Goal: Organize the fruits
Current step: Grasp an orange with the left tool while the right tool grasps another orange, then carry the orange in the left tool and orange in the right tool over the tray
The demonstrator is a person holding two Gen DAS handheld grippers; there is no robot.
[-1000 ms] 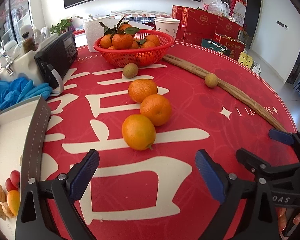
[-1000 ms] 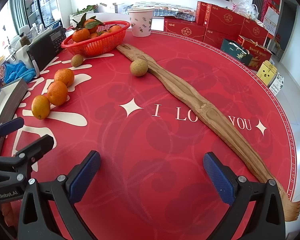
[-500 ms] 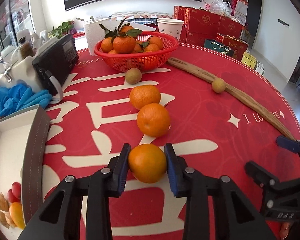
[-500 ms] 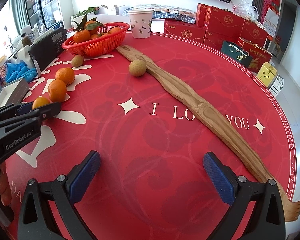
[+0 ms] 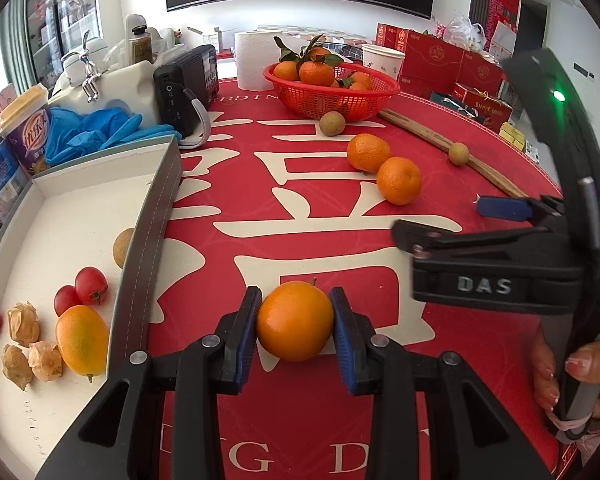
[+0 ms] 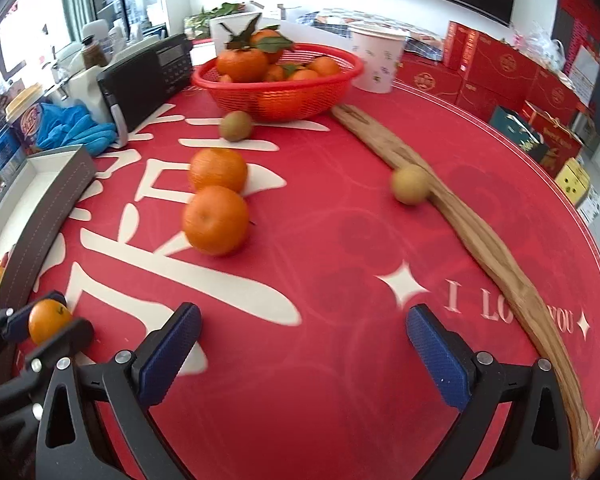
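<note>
The left tool point(image 5: 295, 322) is clamped on a round orange mandarin point(image 5: 295, 321); the right tool point(image 6: 304, 344) gapes empty. Two loose mandarins point(image 6: 216, 220) and small brown fruits point(image 6: 409, 184) beyond remain unsorted.

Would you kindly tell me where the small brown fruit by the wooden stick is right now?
In the right wrist view the brown fruit lies right of centre on the red cloth, touching the stick's left edge, beyond the basket.
</note>
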